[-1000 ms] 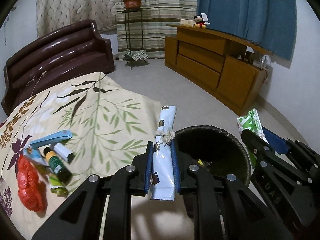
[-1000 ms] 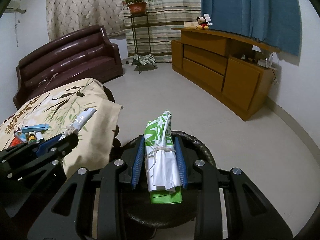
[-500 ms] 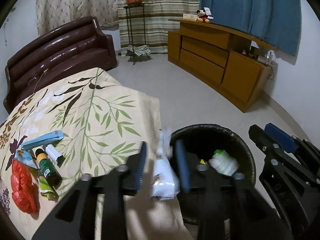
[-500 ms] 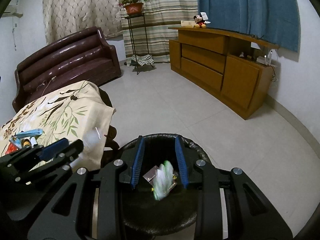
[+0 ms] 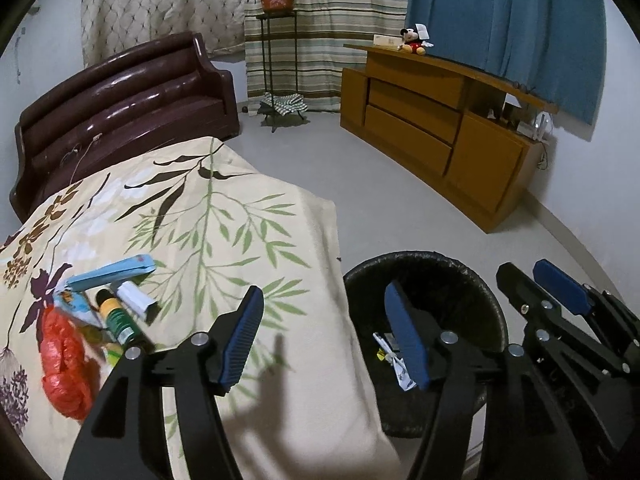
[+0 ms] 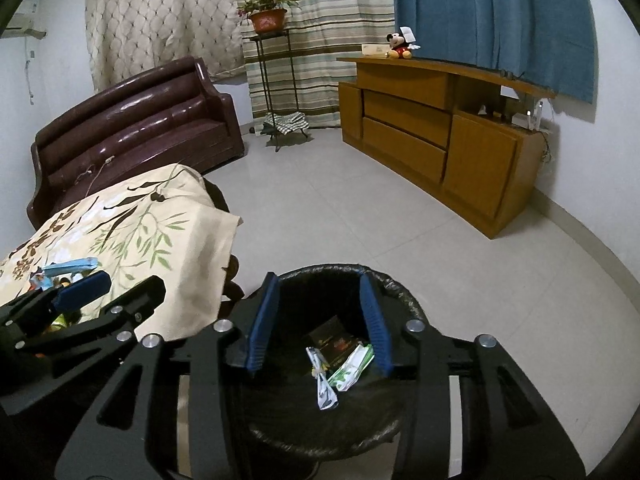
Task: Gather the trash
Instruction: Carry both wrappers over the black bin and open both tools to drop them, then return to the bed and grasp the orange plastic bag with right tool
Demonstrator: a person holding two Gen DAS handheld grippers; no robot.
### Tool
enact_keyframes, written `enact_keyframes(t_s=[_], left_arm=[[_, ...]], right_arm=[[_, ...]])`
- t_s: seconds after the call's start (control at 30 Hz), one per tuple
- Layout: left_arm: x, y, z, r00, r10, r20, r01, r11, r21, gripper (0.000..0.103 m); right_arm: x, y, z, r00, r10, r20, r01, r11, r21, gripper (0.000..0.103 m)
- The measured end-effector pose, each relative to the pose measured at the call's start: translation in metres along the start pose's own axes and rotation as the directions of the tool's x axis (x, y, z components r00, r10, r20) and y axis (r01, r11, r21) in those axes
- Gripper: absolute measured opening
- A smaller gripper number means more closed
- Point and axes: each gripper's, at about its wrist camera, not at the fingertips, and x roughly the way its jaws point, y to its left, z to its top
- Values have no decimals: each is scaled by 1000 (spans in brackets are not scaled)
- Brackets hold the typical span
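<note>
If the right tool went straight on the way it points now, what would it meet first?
Probably the trash in the black bin: the open right tool aims into its mouth, at the green-and-white wrapper and knotted packet. Depth is unclear.

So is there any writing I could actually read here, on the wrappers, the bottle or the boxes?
No text can be read in either view.
Green bottle: label print too small.
Light blue box: markings blurred.
Dark packet in the bin: a reddish mark, unreadable.
Pale box on the cabinet: too small.
</note>
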Motion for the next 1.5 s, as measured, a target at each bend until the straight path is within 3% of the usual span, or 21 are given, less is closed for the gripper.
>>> enact_keyframes(t_s=[0.23, 0.67, 1.17, 1.5], left_arm=[[-22, 25, -14, 1000, 15, -8, -15, 1000, 3, 62], [-76, 104, -43, 994, 109, 7, -108, 992, -69, 64], [-125, 212, -101, 962, 273, -30, -273, 939, -211, 66], [-145, 245, -130, 952, 303, -45, -303, 912, -277, 66]], right_arm=[[-17, 20, -12, 1000, 29, -8, -29, 1000, -9, 42], [-51, 81, -33, 991, 134, -30, -136, 987, -80, 42], [-90, 171, -66, 966, 249, -66, -257, 937, -236, 49], [-106, 214, -94, 943, 311, -119, -333, 891, -310, 50]])
